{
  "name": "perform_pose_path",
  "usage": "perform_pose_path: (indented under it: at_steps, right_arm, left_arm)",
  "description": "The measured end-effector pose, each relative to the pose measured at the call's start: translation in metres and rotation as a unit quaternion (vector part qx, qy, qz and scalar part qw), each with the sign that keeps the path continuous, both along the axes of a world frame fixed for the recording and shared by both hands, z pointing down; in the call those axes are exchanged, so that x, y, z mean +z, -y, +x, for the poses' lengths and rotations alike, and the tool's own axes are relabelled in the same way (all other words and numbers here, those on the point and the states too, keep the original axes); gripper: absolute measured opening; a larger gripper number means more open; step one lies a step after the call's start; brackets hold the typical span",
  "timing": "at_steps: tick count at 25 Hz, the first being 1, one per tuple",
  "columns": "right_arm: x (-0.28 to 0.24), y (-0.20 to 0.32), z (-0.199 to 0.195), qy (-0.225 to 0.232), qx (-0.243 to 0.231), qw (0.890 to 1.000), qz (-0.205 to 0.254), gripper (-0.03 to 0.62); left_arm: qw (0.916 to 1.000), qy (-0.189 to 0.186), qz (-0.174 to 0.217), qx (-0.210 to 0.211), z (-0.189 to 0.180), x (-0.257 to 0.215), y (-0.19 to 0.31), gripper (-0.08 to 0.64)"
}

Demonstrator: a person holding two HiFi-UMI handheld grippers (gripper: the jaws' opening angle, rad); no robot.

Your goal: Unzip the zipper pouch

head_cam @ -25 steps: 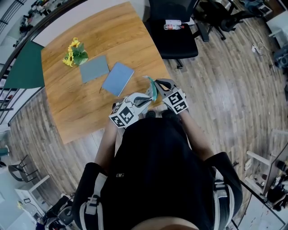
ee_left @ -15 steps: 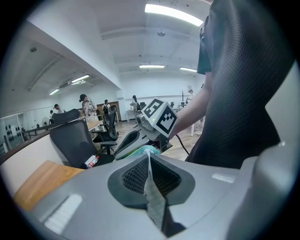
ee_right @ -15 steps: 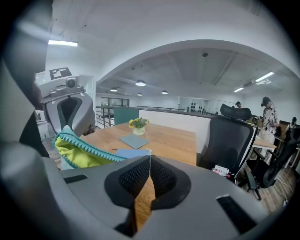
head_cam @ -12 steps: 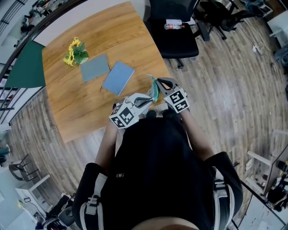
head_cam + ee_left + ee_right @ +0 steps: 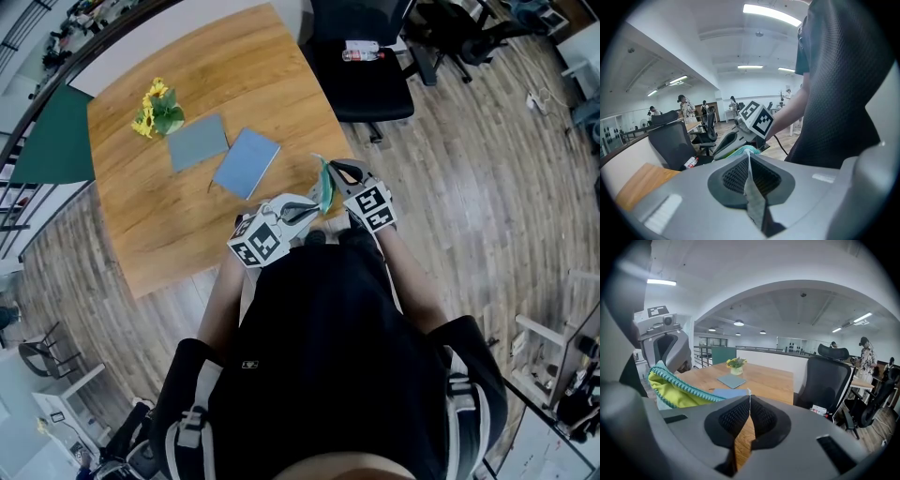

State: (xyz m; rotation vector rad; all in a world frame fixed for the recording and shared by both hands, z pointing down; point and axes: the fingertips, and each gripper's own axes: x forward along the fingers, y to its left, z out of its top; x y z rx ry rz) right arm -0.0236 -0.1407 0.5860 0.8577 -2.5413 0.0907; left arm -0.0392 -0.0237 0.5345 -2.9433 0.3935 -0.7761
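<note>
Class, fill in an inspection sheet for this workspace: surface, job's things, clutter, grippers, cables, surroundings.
Surface: wooden table, mostly bare.
Job's things: teal-and-yellow zipper pouch, held in the air between both grippers.
Clutter: yellow flowers, grey pad, blue notebook.
Grippers: left gripper shut on the pouch's grey strip; right gripper jaws together, pale sliver at tips, unidentified.
Cables: dark lead below the right gripper.
Surroundings: black office chair, bottle on its seat; plank floor.
</note>
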Motion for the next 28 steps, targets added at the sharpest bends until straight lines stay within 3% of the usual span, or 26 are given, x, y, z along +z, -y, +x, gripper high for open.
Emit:
perform_pose_path:
  at_steps: [28]
  right_arm:
    - [-0.001, 0.010, 0.002, -0.020, -0.001, 1.000, 0.005, 0.008]
  left_arm:
    - [0.9999, -0.010, 0.001, 0.005, -0.007, -0.006, -0.002, 0.010]
